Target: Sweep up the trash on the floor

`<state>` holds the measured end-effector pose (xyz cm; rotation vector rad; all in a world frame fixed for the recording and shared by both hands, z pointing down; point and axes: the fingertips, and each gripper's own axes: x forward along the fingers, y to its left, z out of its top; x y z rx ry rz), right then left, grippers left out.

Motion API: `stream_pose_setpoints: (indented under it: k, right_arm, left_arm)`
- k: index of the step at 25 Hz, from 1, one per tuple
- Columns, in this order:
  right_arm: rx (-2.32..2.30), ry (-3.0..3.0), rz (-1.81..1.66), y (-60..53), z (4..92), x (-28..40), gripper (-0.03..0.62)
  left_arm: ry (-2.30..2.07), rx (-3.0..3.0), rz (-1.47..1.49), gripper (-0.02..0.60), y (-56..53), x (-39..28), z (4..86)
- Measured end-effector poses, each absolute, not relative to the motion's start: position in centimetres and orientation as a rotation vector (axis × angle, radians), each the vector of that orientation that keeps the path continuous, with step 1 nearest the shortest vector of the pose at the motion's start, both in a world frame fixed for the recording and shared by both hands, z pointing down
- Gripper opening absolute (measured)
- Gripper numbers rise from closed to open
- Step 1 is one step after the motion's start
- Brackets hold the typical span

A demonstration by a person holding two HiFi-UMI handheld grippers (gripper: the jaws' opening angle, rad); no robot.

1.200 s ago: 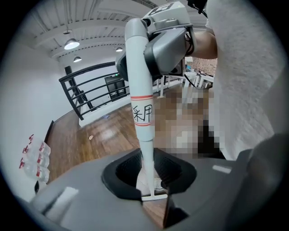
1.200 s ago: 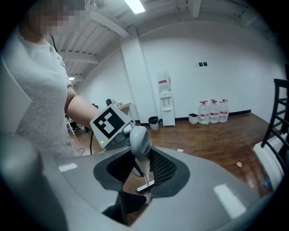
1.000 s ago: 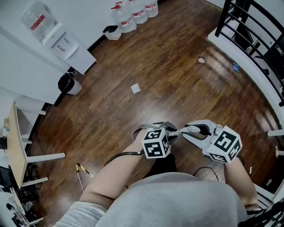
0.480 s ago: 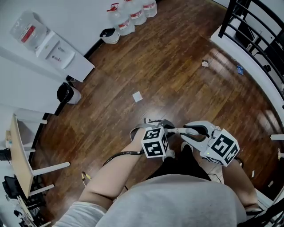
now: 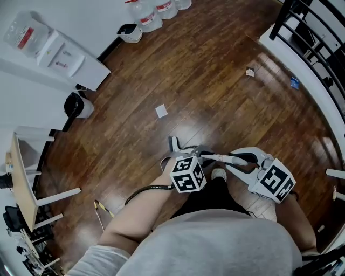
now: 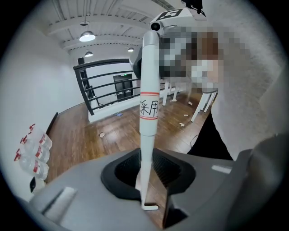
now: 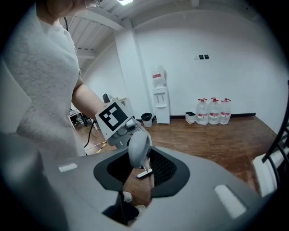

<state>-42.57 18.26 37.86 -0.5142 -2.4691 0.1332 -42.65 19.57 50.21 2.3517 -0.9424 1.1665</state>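
A white handle (image 5: pixel 218 157) with red bands (image 6: pixel 149 106) runs level between my two grippers, just in front of my body. My left gripper (image 5: pixel 202 155) is shut on one stretch of it, and the handle rises through its jaws (image 6: pixel 145 180). Facing it, my right gripper (image 5: pixel 233 159) is shut on the handle's rounded end (image 7: pixel 138 149). On the wooden floor ahead lie a white paper scrap (image 5: pixel 161 111), a crumpled wad (image 5: pixel 249 71) and a small blue piece (image 5: pixel 294 82). The handle's lower end is hidden behind the left gripper.
A water dispenser (image 5: pixel 64 54) and a black bin (image 5: pixel 75 105) stand by the left wall, with water bottles (image 5: pixel 148 16) at the back. A black railing (image 5: pixel 318 38) curves along the right. A table edge (image 5: pixel 19 183) and a yellow-tipped tool (image 5: pixel 99 207) are at the left. My shoe (image 5: pixel 218 173) shows below the handle.
Both grippers keep their hold on the handle and stay almost in place. The view has shifted a little over the floor, and a shoe has come into sight under the handle.
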Motion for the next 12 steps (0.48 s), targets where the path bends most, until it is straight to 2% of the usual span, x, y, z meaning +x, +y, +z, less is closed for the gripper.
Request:
stream_pose_setpoints:
  k: [12]
  right_arm:
    - [-0.662, -2.439, 0.127, 15.5, 37.7, -42.8, 0.104]
  left_arm:
    - [-1.028, 2.287, 1.199, 0.074, 17.0, -43.1, 50.3]
